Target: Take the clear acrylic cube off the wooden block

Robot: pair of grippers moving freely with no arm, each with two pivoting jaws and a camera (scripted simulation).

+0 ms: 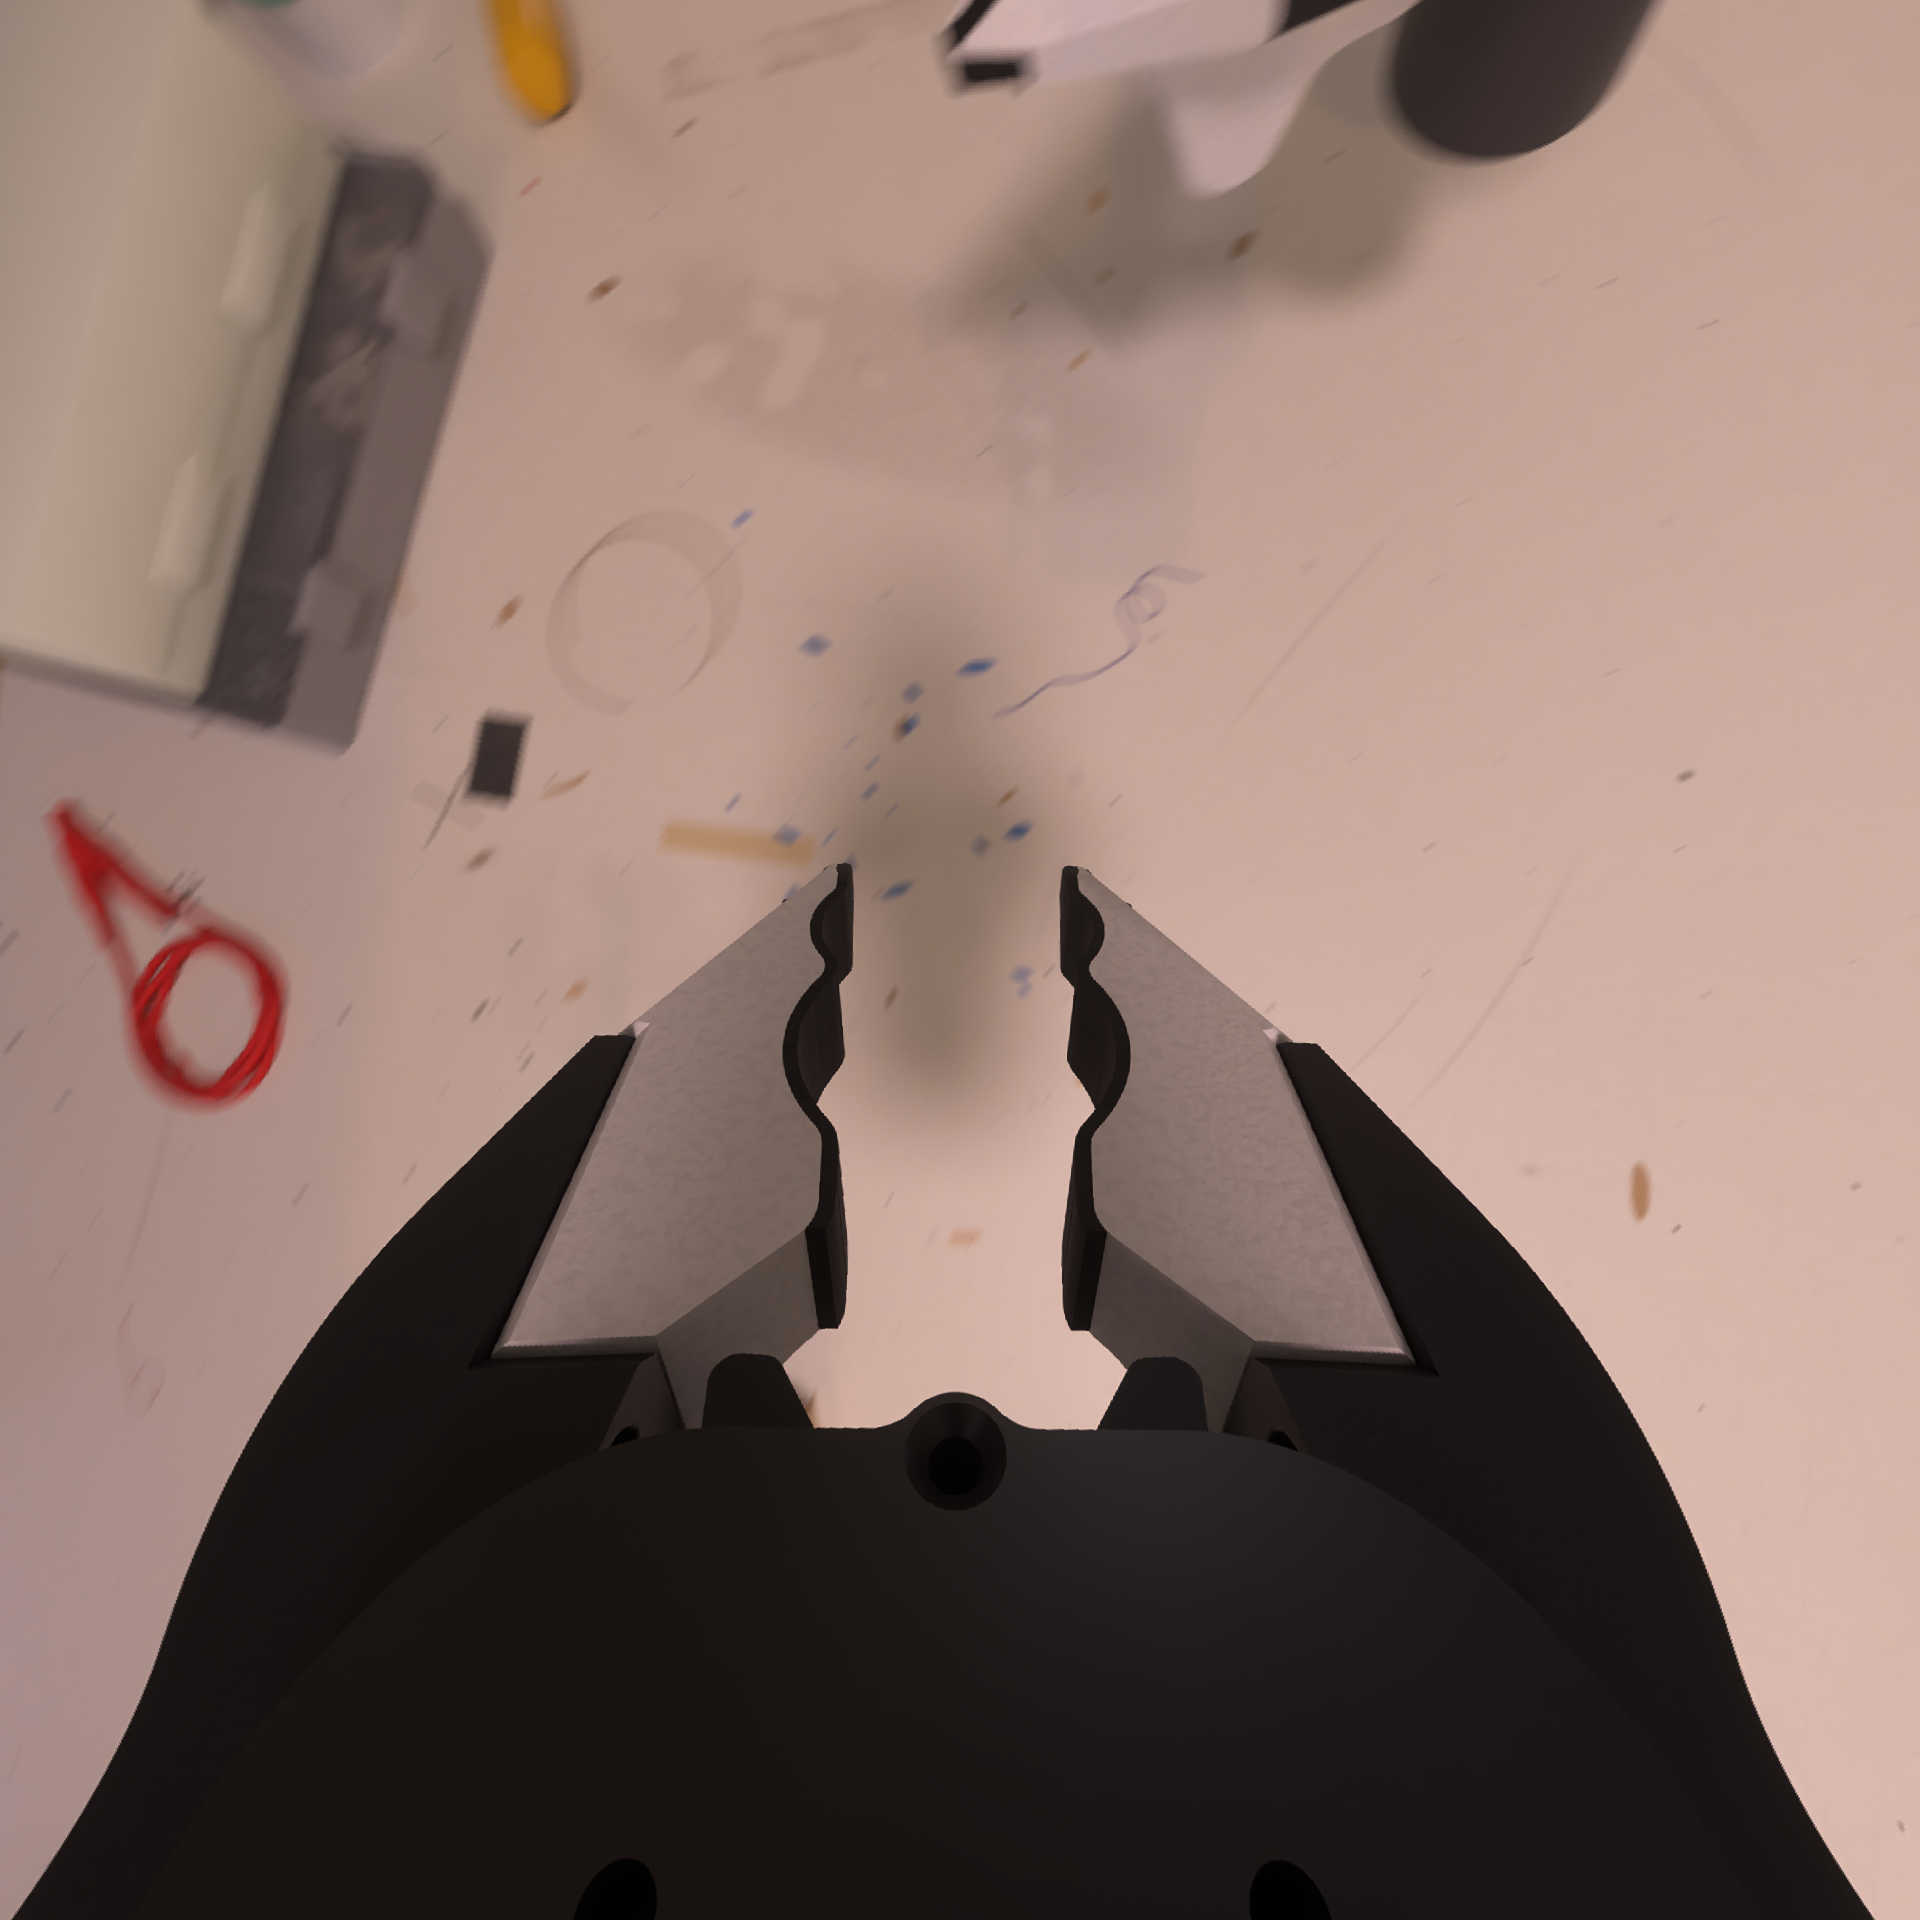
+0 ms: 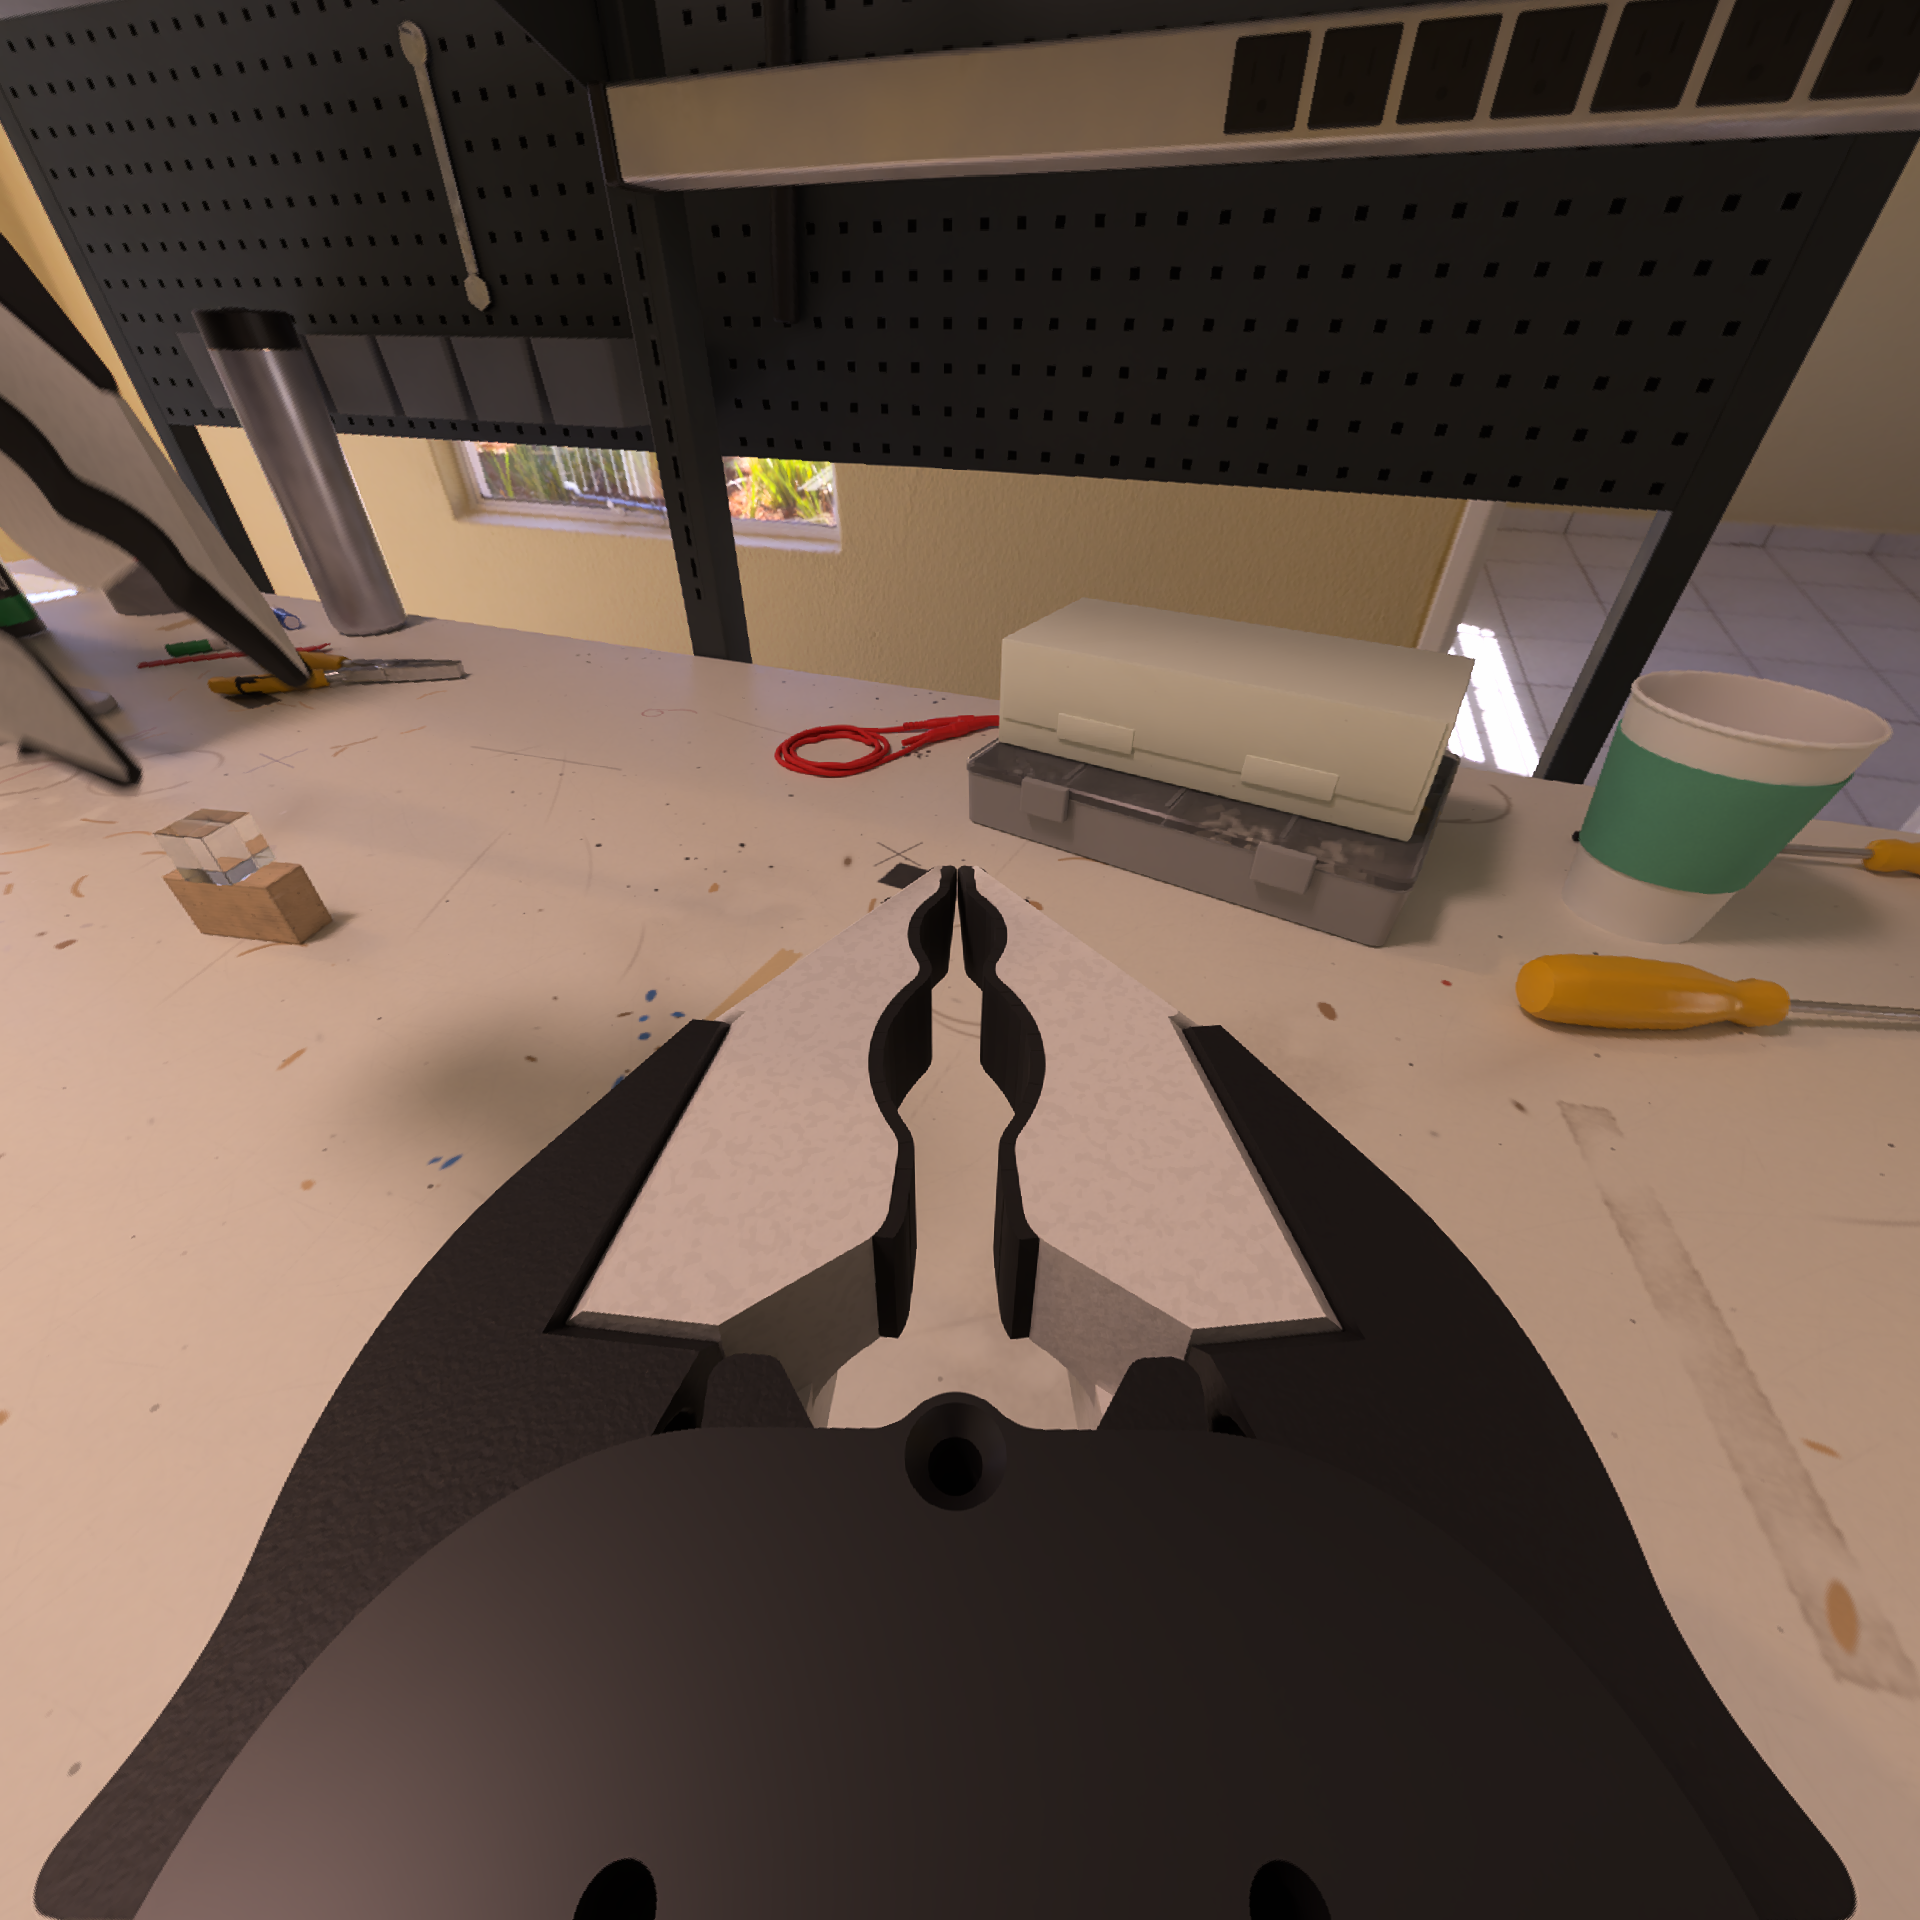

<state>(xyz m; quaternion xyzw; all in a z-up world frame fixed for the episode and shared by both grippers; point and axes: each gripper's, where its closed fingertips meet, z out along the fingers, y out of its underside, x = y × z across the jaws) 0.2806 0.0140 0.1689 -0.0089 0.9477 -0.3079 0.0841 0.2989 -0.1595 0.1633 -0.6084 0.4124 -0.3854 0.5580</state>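
Note:
The clear acrylic cube [image 2: 218,847] sits on top of the wooden block [image 2: 255,904] on the bench at the left of the right wrist view. My right gripper [image 2: 956,878] is shut and empty, low over the bench, well to the right of the block. My left gripper [image 1: 956,883] is open and empty, looking down at the speckled benchtop; neither cube nor block shows in its blurred view. Its fingers [image 2: 62,364] reach in at the far left of the right wrist view, above and behind the cube.
A cream box [image 2: 1226,707] lies on a grey parts case [image 2: 1195,862] ahead right, also in the left wrist view [image 1: 135,364]. Around it are a red wire coil [image 2: 842,748], a green-banded paper cup [image 2: 1714,800], a yellow-handled screwdriver [image 2: 1652,992], a metal cylinder [image 2: 301,478] and a black pegboard [image 2: 1143,312].

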